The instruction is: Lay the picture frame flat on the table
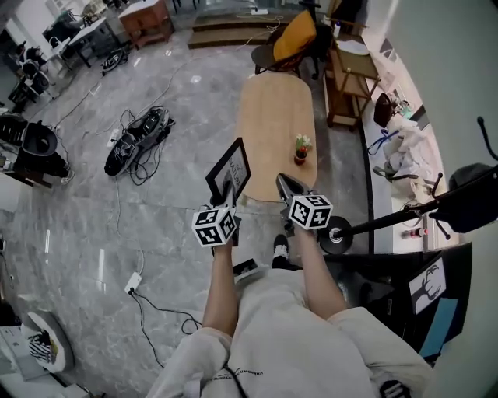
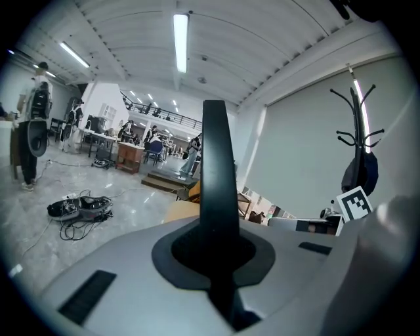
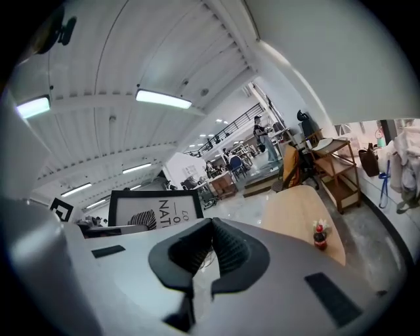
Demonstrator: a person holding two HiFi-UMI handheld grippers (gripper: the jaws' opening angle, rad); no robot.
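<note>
The left gripper (image 1: 226,189), clamped on the frame's (image 1: 231,165) edge, holds it tilted above the counter's (image 1: 276,109) near end, so I'd lower it slowly, the right gripper (image 1: 284,184), pinched together and empty, steadying it, well short of the bottle (image 1: 300,152).

Open-plan workshop office: desks (image 1: 145,15), floor cables (image 1: 136,144) (tangled), ceiling strip lights (image 2: 180,42).

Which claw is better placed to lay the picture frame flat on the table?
Left. The left claw grips the picture frame, upright near the table; the right claw is shut on nothing.
</note>
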